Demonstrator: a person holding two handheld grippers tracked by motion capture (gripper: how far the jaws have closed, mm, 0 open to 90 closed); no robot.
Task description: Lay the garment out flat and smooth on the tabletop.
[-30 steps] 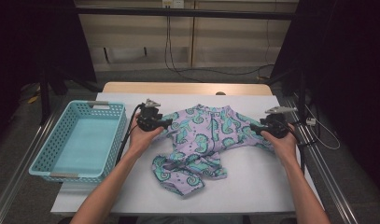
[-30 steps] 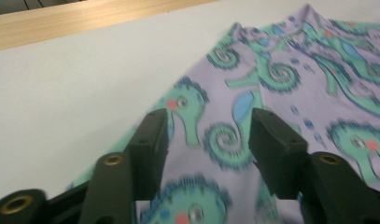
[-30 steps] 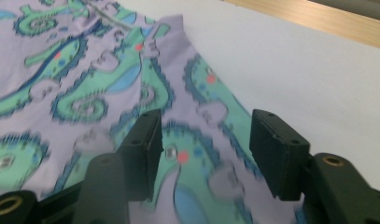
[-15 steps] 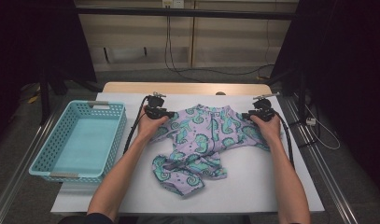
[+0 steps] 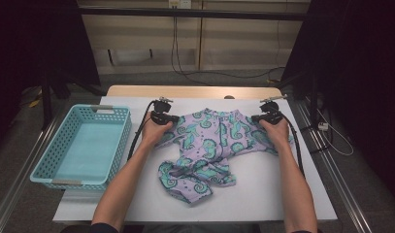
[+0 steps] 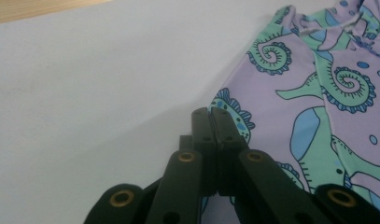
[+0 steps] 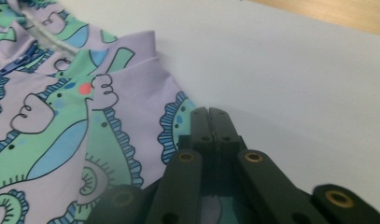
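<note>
White covering spreads over the counter (image 5: 263,194), with dark curtains at both sides and a pale wall panel with cables at the far end. I have both grippers down on the purple garment (image 5: 212,145) printed with green seahorses, which lies flat in the middle of the counter, its lower part bunched toward me.

My left gripper (image 5: 162,117) sits at the garment's left outer edge. Seen along its own fingers (image 6: 202,126), they have just been closing and are now clenched together, tip against tip, with the hem of the garment (image 6: 318,107) caught between them; cloth runs under and to the right of the fingertips, bare counter to the left.

My right gripper (image 5: 268,116) sits at the opposite outer edge. Its fingers (image 7: 224,123) have likewise just been closing and now stand pressed tight, pinching the edge of the garment (image 7: 75,116), which spreads left of the fingertips while bare counter lies to the right.

Well off beyond the left gripper stands a light blue basket (image 5: 118,141) at the counter's edge, nothing visible inside it.
</note>
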